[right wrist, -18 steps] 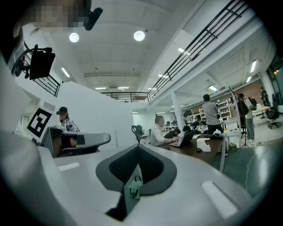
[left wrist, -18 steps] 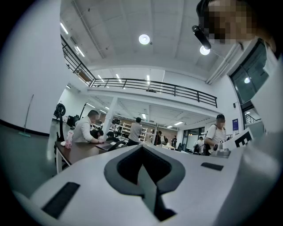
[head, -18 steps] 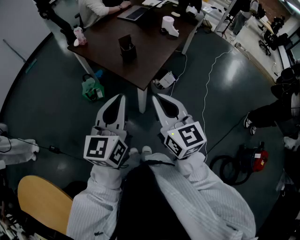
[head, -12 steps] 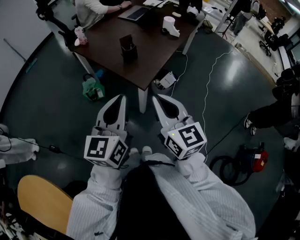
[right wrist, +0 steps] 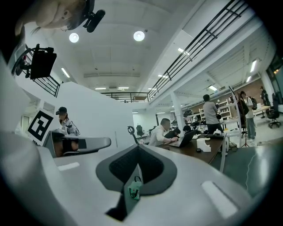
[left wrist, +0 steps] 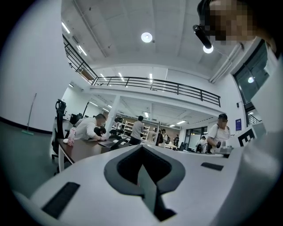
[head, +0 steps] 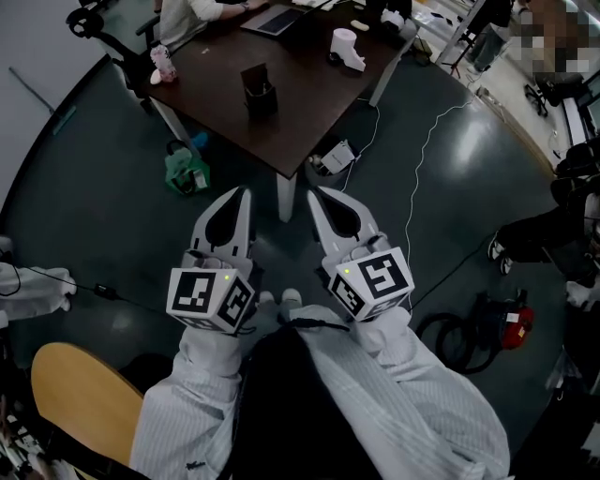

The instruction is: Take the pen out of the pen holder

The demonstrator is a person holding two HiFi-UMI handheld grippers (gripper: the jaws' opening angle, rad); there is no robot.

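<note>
A black pen holder (head: 258, 91) stands on the dark brown table (head: 300, 103) at the far end of the head view. I cannot make out a pen in it from here. Both grippers are held level over the dark floor, well short of the table's near corner. The left gripper (head: 243, 194) has its jaws together and holds nothing. Beside it, the right gripper (head: 312, 195) is also shut and empty. In the left gripper view, the left gripper (left wrist: 142, 146) points toward the table (left wrist: 82, 150); in the right gripper view, the right gripper (right wrist: 138, 148) does the same.
A green bag (head: 186, 173) and a white box (head: 333, 157) with cables lie on the floor by the table leg. A laptop (head: 277, 14), a white object (head: 345, 49) and a pink bottle (head: 162, 64) sit on the table. A yellow chair (head: 80, 398) is at lower left.
Both grippers have kept their place and stayed shut. Only the head view has shifted slightly, so the table sits a little differently in the picture.
</note>
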